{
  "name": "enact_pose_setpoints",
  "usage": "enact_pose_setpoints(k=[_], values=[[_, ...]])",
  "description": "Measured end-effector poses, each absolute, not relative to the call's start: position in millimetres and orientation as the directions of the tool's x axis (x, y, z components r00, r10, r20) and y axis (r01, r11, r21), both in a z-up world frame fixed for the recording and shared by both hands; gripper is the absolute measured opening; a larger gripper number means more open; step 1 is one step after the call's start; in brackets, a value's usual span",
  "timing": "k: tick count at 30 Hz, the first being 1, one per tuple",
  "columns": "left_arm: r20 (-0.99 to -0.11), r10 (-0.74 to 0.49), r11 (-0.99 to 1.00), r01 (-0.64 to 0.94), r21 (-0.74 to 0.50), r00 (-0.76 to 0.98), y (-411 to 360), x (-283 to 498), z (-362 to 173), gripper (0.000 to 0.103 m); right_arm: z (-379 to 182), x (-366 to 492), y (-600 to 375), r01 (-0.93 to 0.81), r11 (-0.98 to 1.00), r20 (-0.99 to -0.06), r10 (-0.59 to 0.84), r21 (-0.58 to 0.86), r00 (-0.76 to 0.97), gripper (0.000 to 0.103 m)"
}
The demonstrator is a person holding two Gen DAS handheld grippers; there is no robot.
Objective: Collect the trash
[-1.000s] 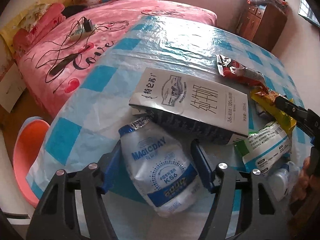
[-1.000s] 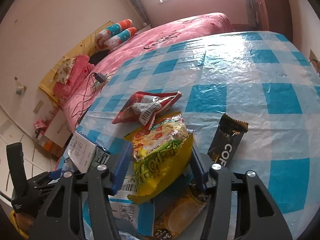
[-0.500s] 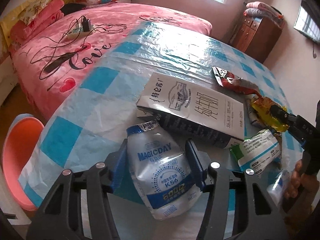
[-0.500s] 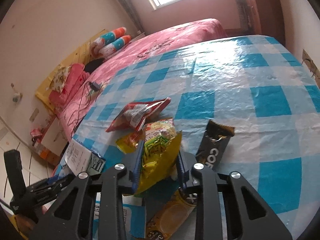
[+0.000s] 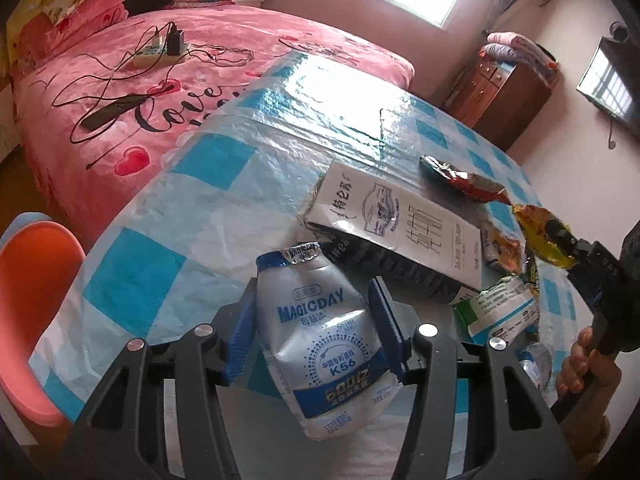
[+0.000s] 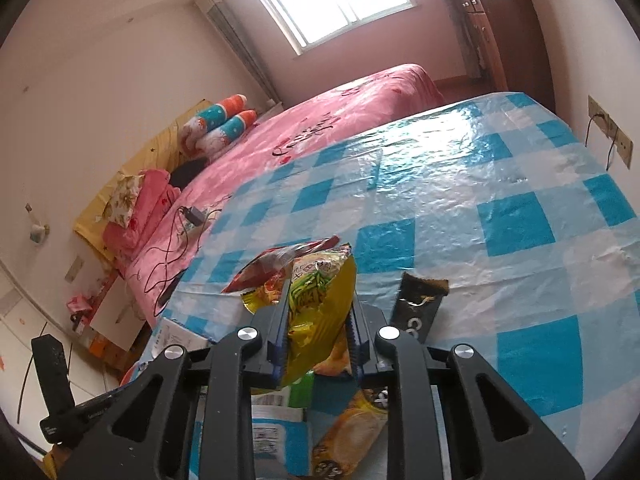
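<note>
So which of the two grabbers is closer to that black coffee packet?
Right. The right gripper, jaws closing on the yellow snack bag, sits just beside the black coffee packet. The left gripper holds the white drink pouch farther off.

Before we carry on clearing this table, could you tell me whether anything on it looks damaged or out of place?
The white milk carton is crushed and lies askew on its side, one end gaping. Torn-open wrappers lie around it: a red one and a black one. No spill is visible.
</note>
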State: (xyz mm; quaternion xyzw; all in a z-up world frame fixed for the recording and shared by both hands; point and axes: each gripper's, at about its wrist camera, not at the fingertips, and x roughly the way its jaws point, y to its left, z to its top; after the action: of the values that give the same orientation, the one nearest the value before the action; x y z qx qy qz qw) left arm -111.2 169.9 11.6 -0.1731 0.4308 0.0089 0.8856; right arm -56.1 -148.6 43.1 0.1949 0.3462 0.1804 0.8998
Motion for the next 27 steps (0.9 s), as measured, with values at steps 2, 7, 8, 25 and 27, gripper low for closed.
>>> enact_pose_setpoints(k=[2, 7, 8, 25, 27], values=[[-0.755, -0.144, 0.936, -0.159, -0.314, 0.639, 174.5, -113.0, 15.1, 0.055, 45.5, -58.1, -146.0, -0.201, 0.846, -0.539, 0.48, 0.495, 0.692, 0.025], [-0.732, -0.168, 0.929, -0.143, -0.342, 0.66, 183.4, -117.1, 22.4, 0.055, 54.8, -63.5, -129.6, -0.24, 0.831, -0.524, 0.513, 0.501, 0.68, 0.025], [-0.726, -0.175, 0.926, -0.139, -0.35, 0.665, 185.7, -118.1, 23.7, 0.055, 56.7, -63.5, -125.5, -0.246, 0.83, -0.524, 0.517, 0.501, 0.677, 0.025], [-0.676, -0.164, 0.892, -0.185, -0.413, 0.718, 245.3, -146.9, 33.0, 0.055, 72.3, -79.1, -1.5, -0.431, 0.719, -0.529, 0.694, 0.545, 0.488, 0.025], [-0.676, -0.149, 0.885, -0.207, -0.416, 0.722, 259.1, -152.3, 31.3, 0.055, 75.0, -81.8, 20.1, -0.457, 0.708, -0.537, 0.706, 0.537, 0.462, 0.025]])
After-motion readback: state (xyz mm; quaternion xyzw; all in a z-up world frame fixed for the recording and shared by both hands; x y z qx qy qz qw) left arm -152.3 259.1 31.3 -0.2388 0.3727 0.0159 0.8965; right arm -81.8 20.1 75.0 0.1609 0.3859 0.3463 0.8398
